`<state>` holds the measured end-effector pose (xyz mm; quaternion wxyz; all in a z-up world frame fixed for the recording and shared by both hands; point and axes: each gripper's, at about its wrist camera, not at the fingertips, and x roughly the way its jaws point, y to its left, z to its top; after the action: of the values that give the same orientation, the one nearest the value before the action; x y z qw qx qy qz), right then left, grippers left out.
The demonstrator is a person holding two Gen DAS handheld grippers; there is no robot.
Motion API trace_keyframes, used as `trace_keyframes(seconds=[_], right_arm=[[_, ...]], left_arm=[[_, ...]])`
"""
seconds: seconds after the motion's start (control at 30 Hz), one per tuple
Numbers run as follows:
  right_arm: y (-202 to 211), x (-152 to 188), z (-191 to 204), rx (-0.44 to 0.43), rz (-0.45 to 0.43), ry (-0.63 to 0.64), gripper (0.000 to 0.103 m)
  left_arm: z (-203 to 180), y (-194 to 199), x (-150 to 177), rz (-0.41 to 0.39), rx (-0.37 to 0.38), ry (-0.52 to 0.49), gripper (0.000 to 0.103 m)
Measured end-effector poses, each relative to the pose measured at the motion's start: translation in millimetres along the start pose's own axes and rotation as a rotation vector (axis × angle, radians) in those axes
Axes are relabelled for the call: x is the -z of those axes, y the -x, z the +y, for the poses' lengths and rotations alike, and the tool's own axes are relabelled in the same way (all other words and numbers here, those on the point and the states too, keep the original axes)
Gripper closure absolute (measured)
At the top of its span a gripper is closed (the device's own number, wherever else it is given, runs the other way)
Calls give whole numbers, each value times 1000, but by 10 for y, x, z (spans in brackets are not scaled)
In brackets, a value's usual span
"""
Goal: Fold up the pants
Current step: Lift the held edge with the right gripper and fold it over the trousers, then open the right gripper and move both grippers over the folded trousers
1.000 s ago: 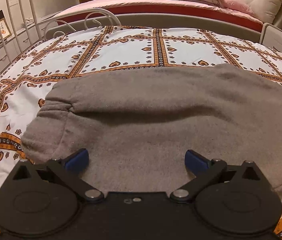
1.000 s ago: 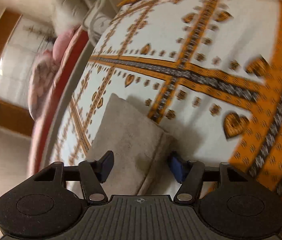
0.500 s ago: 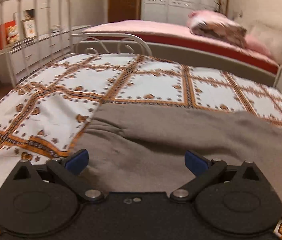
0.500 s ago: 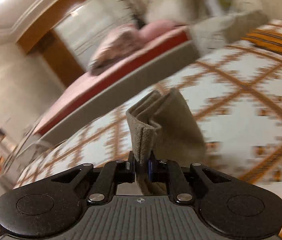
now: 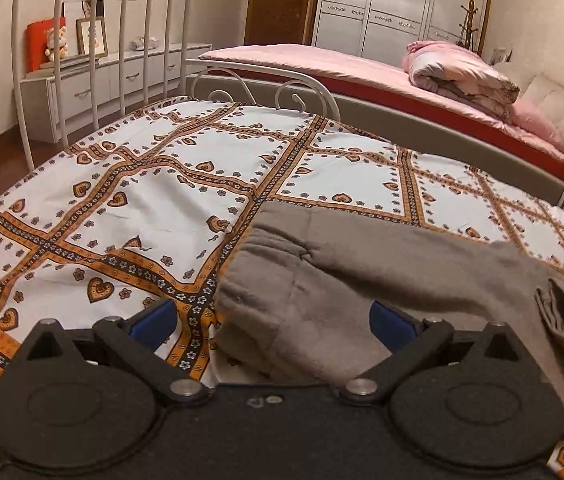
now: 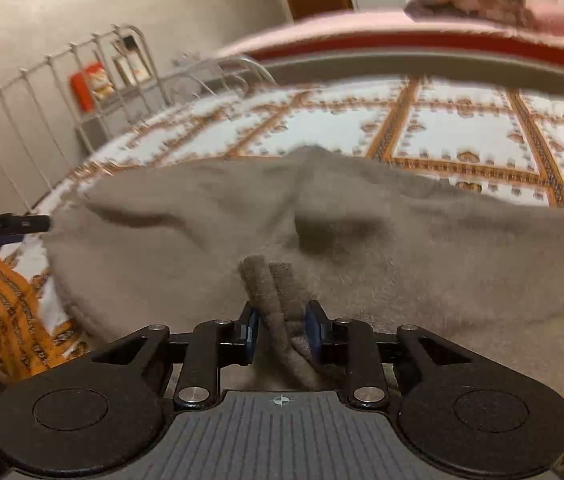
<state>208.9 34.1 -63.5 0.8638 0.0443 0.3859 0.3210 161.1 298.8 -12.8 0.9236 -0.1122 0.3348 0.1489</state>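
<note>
Grey fleece pants (image 5: pixel 361 280) lie across the patterned bedspread (image 5: pixel 142 184), with the waistband end (image 5: pixel 266 248) toward the left. My left gripper (image 5: pixel 272 320) hangs open over that waistband end with nothing between its pads. It also shows at the left edge of the right wrist view as the left gripper (image 6: pixel 10 226). My right gripper (image 6: pixel 280 326) is low over the folded-over pants (image 6: pixel 401 232). Its jaws are opening. The leg cuff (image 6: pixel 270 280) still stands between them, no longer squeezed. The same cuff (image 5: pixel 561 308) lies at the right of the left wrist view.
A white metal bed rail (image 5: pixel 82 40) runs along the far left side. A second bed with pink bedding (image 5: pixel 361 68) and a rolled quilt (image 5: pixel 457 72) stands beyond. White drawers (image 5: pixel 94 80) and a wardrobe (image 5: pixel 401 8) line the walls.
My right gripper shut on the leg cuff, swept it across over the pants while rolling upright, and its jaws have now parted. The left gripper shifted toward the waistband end, staying open.
</note>
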Motion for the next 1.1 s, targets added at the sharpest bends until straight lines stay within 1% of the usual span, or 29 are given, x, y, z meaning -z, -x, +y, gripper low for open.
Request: trace_keyframes(seconds=[0.03,0.07,0.13,0.17,0.2,0.3,0.33,0.4,0.53,0.6,0.63,0.7,0.77,0.87,0.9,0.93,1.0,1.07,1.1], right_arm=[[72,0,-51,-16,-11,-30,76],[163,-2,-90,-29,-42,-45,76],[274,-63,-157,-28,-94,-45,76],[278,-93,-178,-24,-105,-53,76],[298,-104,-199,-30,-107,-64,76],[237,-36,-216,-90,-66,-122,76],[271,-23,-187,-94,-75,-125,76],[304,-39,-171,-91,-75,-123,76],[199,-25,-144,-79,-44,-91,76],[121,-15,-128,-71,-23,-66,76],[62,-9,-124,-62,-6,-61,75],[-23,12,-109,-47,6,-44,57],[-50,41,-85,-39,-3,-22,53],[-77,71,-42,-17,-5,12,53],[-94,68,-46,-8,0,9,53],[-101,63,-42,2,0,12,61],[-121,48,-10,37,7,50,69],[-126,39,-10,38,8,69,87],[-111,28,-14,27,5,71,90]], left_arm=[[8,-5,-8,-2,7,7,6],[13,-13,-17,-5,7,12,6],[19,-36,-27,0,6,27,6],[14,-42,-28,4,10,34,6],[4,-46,-27,7,15,35,6],[-35,-38,-15,9,14,15,6],[-37,-35,-7,11,15,9,6],[-23,-40,5,16,10,6,6],[34,-53,8,24,1,32,6],[34,-55,7,25,1,28,6],[33,-57,7,26,1,24,6],[28,-61,10,29,2,16,6],[31,-64,15,29,-3,10,6],[44,-83,20,38,-9,18,6],[50,-93,20,44,-10,20,6],[55,-104,24,51,-12,20,6],[50,-111,28,54,-12,16,6],[45,-111,34,58,-12,10,6],[43,-109,34,58,-13,7,6]])
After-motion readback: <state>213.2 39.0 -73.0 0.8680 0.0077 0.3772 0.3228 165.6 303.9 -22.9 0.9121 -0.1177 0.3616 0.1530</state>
